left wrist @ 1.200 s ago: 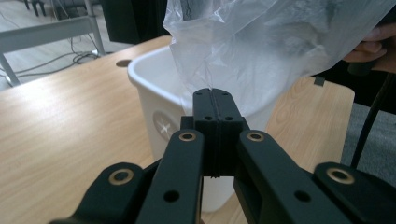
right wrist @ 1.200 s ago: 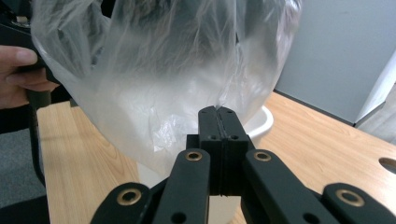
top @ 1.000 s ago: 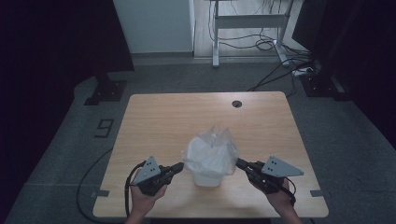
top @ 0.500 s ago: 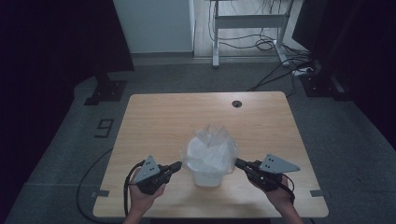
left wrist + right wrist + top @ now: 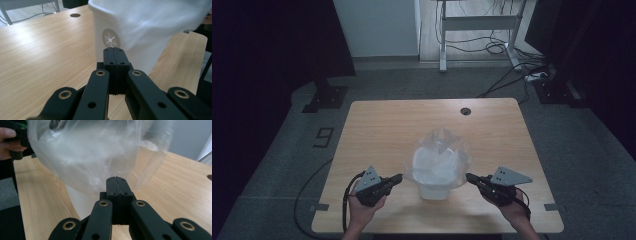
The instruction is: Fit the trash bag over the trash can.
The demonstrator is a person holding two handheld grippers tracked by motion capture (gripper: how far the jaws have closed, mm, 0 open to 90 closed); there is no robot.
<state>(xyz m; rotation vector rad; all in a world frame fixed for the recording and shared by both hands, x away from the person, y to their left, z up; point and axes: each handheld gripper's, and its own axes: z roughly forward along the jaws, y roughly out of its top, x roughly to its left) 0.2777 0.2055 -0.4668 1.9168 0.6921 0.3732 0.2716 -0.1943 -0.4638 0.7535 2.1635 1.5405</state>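
Observation:
A small white bin (image 5: 434, 190) stands near the front middle of the wooden table (image 5: 387, 130), lined with a clear plastic bag (image 5: 439, 160) that puffs out over its rim. My left gripper (image 5: 399, 177) meets the bag's left edge and my right gripper (image 5: 469, 176) its right edge. In the left gripper view the jaws of the left gripper (image 5: 113, 49) are shut just in front of the bin (image 5: 105, 22), at the lower edge of the bag (image 5: 160, 22). In the right gripper view the right gripper (image 5: 116, 178) is shut against the hanging bag (image 5: 87, 157), with the bin (image 5: 80, 202) below it.
A round cable hole (image 5: 466, 111) sits near the table's far edge. Bare wood stretches behind and to both sides of the bin. The person's other hand (image 5: 7, 142) holds the left gripper beyond the bag. Desk legs and cables lie on the floor behind.
The right gripper has edged slightly toward the bin. The left gripper and the bin stay where they were, and the bag stays spread between the two grippers.

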